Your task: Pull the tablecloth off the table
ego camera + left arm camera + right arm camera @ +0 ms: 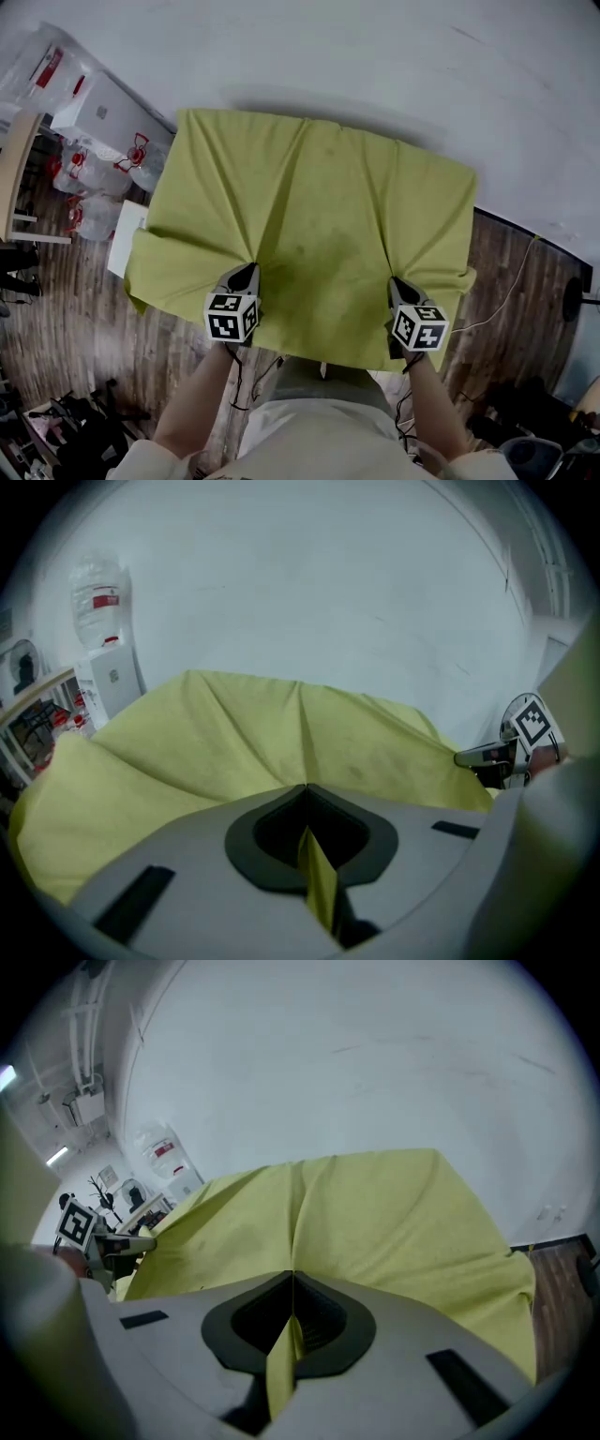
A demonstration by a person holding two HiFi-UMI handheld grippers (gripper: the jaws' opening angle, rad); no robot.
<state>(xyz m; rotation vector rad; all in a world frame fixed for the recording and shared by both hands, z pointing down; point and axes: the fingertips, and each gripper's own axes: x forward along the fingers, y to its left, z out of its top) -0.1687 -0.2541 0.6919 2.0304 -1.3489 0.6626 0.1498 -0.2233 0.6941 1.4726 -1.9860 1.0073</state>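
A yellow-green tablecloth [319, 225] covers a small table against the white wall, with folds running toward both grippers. My left gripper [246, 275] is shut on a pinch of the tablecloth [281, 752] near its front left; a fold of cloth stands pinched between the jaws. My right gripper [397, 284] is shut on the tablecloth [375, 1213] near its front right, cloth squeezed between its jaws too. In the left gripper view the right gripper [469, 757] shows at the far right; in the right gripper view the left gripper [141, 1239] shows at the left.
A white wall [394, 66] stands right behind the table. Water bottles [89, 173] and a white box [103, 117] sit on the wood floor at the left. A thin cable [511, 291] runs over the floor at the right. Dark clutter [75, 422] lies at the lower left.
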